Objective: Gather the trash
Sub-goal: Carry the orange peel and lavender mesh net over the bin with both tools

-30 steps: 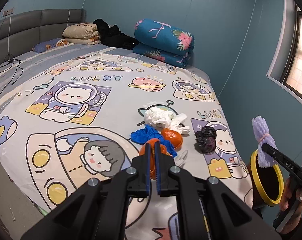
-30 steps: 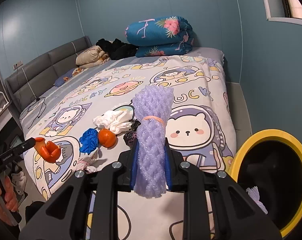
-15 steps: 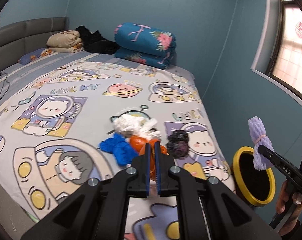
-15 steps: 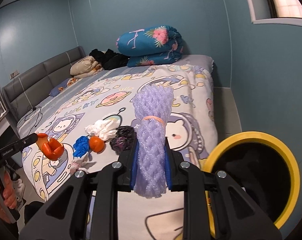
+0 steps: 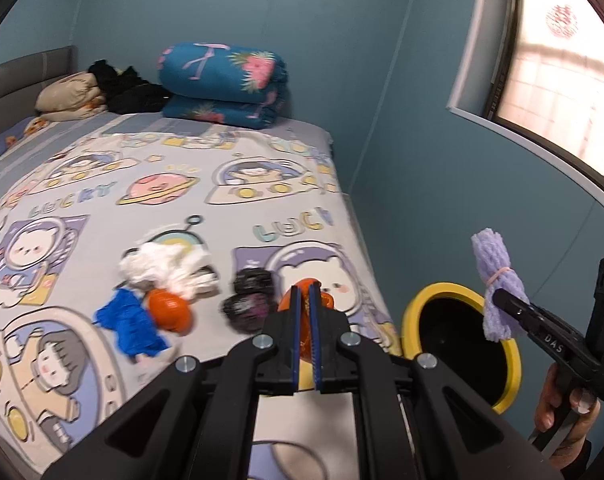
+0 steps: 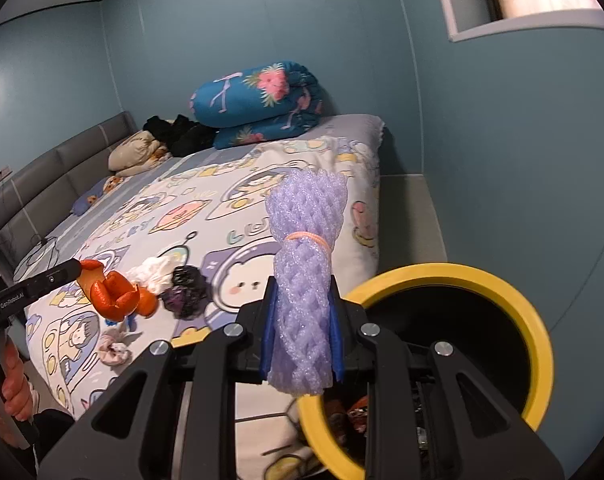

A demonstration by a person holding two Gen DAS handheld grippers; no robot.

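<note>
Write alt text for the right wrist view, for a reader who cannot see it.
The right tool grips a purple foam net bundle tied with a rubber band, just above a yellow-rimmed trash bin beside a cartoon-print bed. At left, the left tool holds orange peel over crumpled white, black and blue trash on the bedspread.

folded blue quilt [image 5: 226, 80] | beige pillow [image 5: 68, 96] | black clothes, probably [image 5: 128, 88]

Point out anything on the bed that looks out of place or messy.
A cluster of litter lies on the cartoon bedspread near its foot: crumpled white tissue, a blue scrap, orange peel, a dark crumpled wad and a small pale wad. Nothing looks spilled or broken.
</note>
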